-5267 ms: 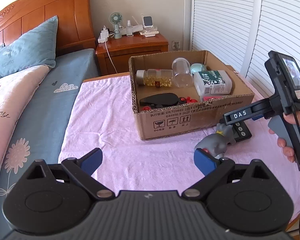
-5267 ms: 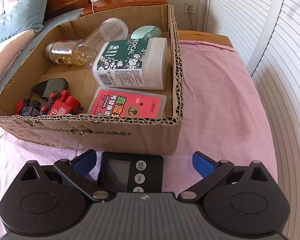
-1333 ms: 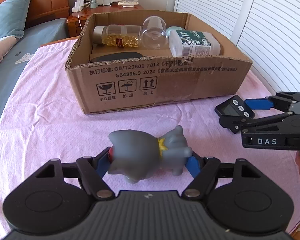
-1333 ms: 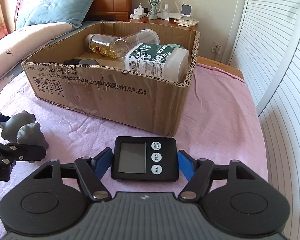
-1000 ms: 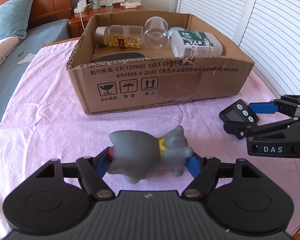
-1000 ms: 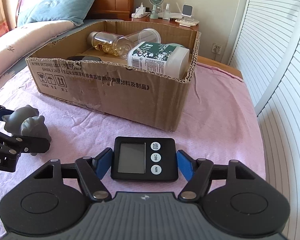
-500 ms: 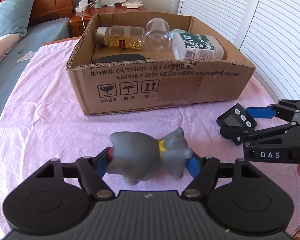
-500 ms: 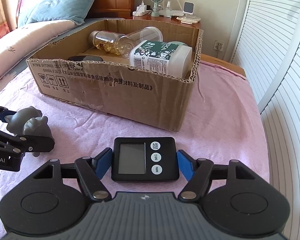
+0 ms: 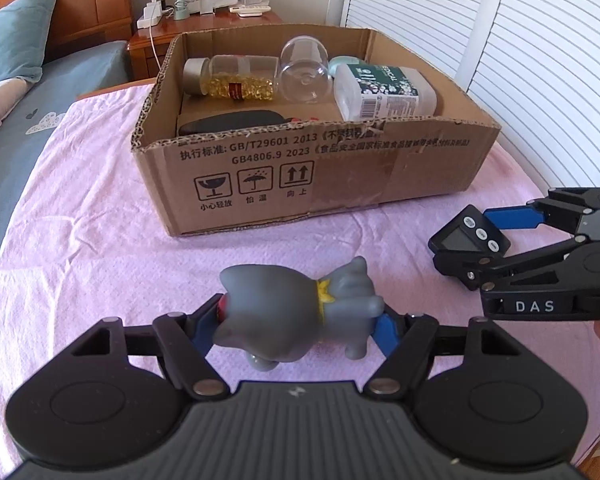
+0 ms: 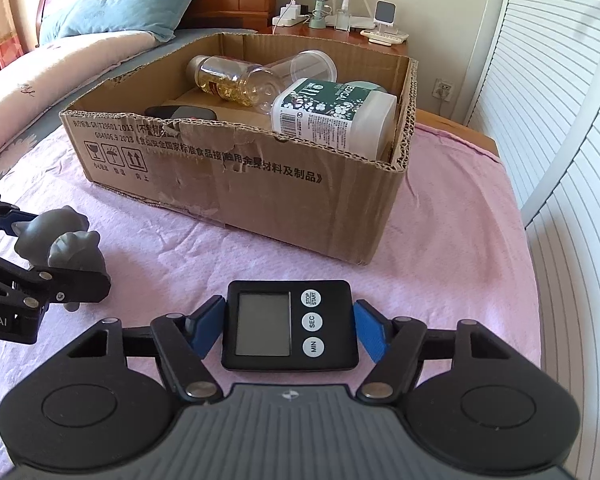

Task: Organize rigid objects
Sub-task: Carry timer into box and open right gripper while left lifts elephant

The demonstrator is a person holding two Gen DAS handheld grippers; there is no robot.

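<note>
Holding a grey rubber elephant toy (image 9: 300,308), the left tool (image 9: 296,326) has its two blue fingers squeezed on the toy's sides. The toy lies sideways across the tool, its long way running from one finger to the other, with its head toward the right finger. It looks lifted a little off the pink cloth (image 9: 80,220) on the table, but I cannot tell for sure.

The right tool (image 10: 290,330) is squeezed on a flat black timer with a grey screen and three round buttons (image 10: 290,326). The timer lies flat between the fingers, screen up, with its buttons on the right.

The open brown cardboard box (image 9: 340,176) sits straight ahead of both tools. From the left tool it is in front and a bit to the right. From the right tool it is in front and a bit to the left, and its near wall seems closer to this tool.

Inside the box lie a clear bottle of yellow pills (image 9: 230,80), a clear empty jar (image 9: 304,68) and a white bottle with a green flower label (image 10: 334,114). I think each tool must go up and forward, over the near wall, to drop its thing in. The front left part of the box looks the most open.
</note>
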